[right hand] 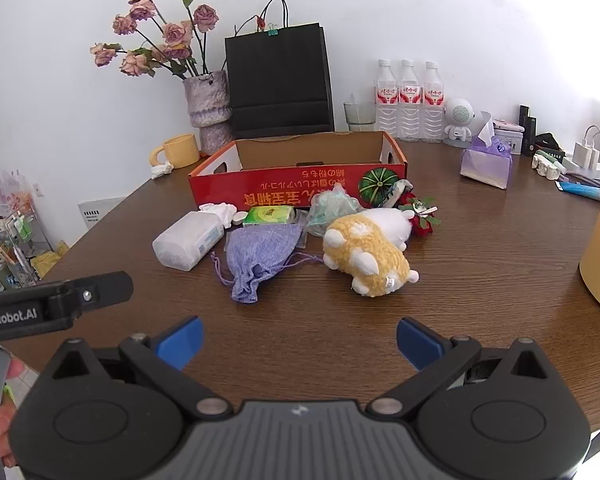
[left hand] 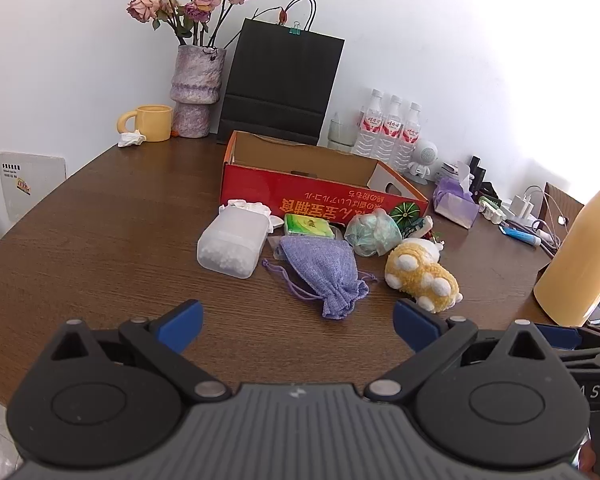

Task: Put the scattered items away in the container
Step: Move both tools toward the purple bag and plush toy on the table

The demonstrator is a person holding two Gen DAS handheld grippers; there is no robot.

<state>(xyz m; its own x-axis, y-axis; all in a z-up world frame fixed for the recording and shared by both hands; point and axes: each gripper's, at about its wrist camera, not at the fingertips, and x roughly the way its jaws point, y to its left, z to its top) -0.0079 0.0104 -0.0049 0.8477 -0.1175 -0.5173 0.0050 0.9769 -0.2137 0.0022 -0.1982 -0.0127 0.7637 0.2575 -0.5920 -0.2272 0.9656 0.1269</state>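
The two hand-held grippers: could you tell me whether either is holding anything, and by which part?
Nothing is held. The left hand-held gripper and right hand-held gripper are both open above the bare table, short of the purple drawstring pouch.

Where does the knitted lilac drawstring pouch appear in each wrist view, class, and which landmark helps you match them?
Left wrist view: knitted lilac drawstring pouch lies centre, right of the frosted plastic tub.
Right wrist view: pouch lies left of centre, beside the yellow plush toy.
Shared landmark: red cardboard box behind it.

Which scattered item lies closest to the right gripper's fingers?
The yellow-and-white plush toy; the purple knitted drawstring pouch sits slightly farther left.
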